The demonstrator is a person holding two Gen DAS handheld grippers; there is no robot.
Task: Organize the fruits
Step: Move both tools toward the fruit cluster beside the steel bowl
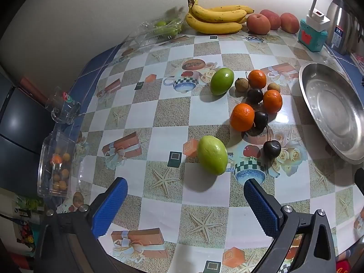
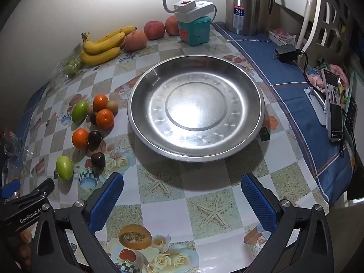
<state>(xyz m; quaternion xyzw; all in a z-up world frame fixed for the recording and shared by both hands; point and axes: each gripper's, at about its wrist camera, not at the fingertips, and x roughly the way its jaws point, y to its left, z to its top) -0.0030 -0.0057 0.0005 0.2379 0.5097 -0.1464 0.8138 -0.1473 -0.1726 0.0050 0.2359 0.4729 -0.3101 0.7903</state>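
Observation:
A cluster of small fruits lies on the patterned tablecloth: a near green fruit (image 1: 212, 155), a far green fruit (image 1: 222, 81), three oranges (image 1: 242, 117), dark cherries (image 1: 271, 149) and small brown fruits (image 1: 241, 84). An empty steel plate (image 1: 332, 111) sits to their right. My left gripper (image 1: 185, 201) is open and empty, just short of the near green fruit. My right gripper (image 2: 182, 196) is open and empty in front of the steel plate (image 2: 195, 107). The fruit cluster (image 2: 100, 118) lies left of the plate in the right wrist view.
Bananas (image 1: 216, 16) and apples (image 1: 258, 24) lie along the back wall, beside a teal box (image 1: 311, 35) and a steel thermos (image 2: 244, 5). Clear plastic containers (image 1: 54, 159) stand at the table's left edge. A phone (image 2: 333, 104) and charger (image 2: 285, 51) lie right.

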